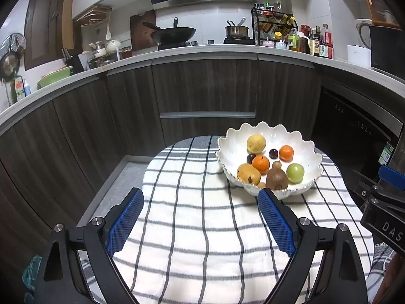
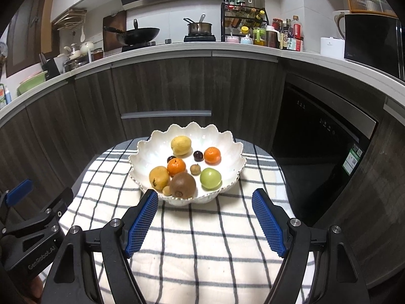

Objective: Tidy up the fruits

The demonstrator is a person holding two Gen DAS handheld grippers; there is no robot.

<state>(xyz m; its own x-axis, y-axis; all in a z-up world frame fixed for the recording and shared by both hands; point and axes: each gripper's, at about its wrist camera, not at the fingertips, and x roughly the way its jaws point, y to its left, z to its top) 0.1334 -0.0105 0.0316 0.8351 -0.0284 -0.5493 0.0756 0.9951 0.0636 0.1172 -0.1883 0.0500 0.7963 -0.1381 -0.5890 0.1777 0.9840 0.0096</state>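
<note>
left gripper [image 1: 200,197] released, empty | right gripper [image 2: 205,198] released, empty | risk: nudging bowl [image 2: 229,149] at counter's [image 2: 207,253] far edge, kiwi [image 2: 182,185] rolls out

Bowl [image 2: 229,147]: glossy white, ceramic-looking, scalloped rim. Tablecloth [image 2: 202,240]: matt woven cloth, grey stripes on cream. Kiwi [image 2: 182,185]: dull, fuzzy brown skin. Green fruit [image 2: 210,178]: smooth, shiny. Far cabinet fronts [image 2: 164,86]: dark matt wood grain.
</note>
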